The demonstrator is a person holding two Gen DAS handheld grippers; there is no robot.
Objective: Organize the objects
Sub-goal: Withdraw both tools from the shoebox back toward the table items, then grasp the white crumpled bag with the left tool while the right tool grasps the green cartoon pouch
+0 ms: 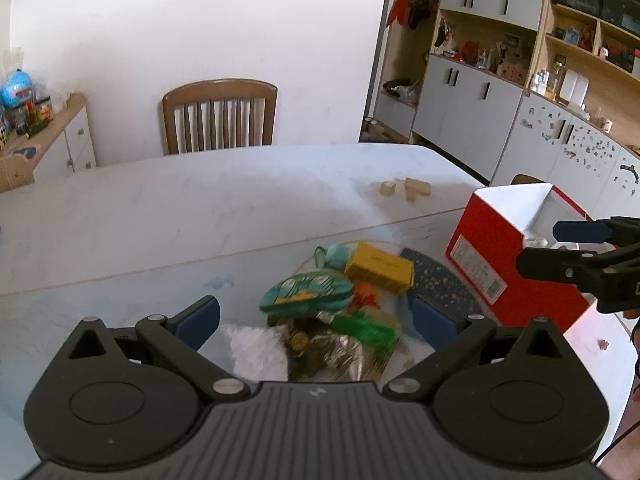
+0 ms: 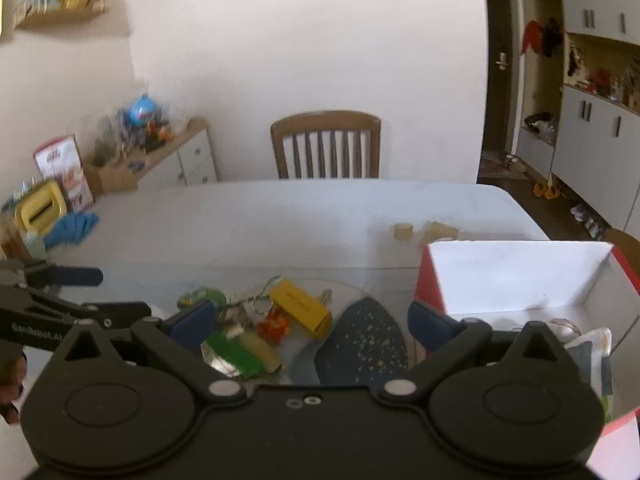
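Both my left gripper [image 1: 316, 316] and right gripper [image 2: 312, 320] gape wide, empty, over the cluttered pile: yellow cardboard box [image 1: 378, 267], teal pouch [image 1: 306, 293], beside the red-and-white carton [image 1: 496, 240].

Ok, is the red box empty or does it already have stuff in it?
Not empty. The red box is open on top, and the right wrist view shows several items on its white floor, too blurred to identify.

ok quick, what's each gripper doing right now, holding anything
left gripper: jaws wide open, empty, above the pile of small items.
right gripper: jaws wide open, empty, between the pile and the red box.
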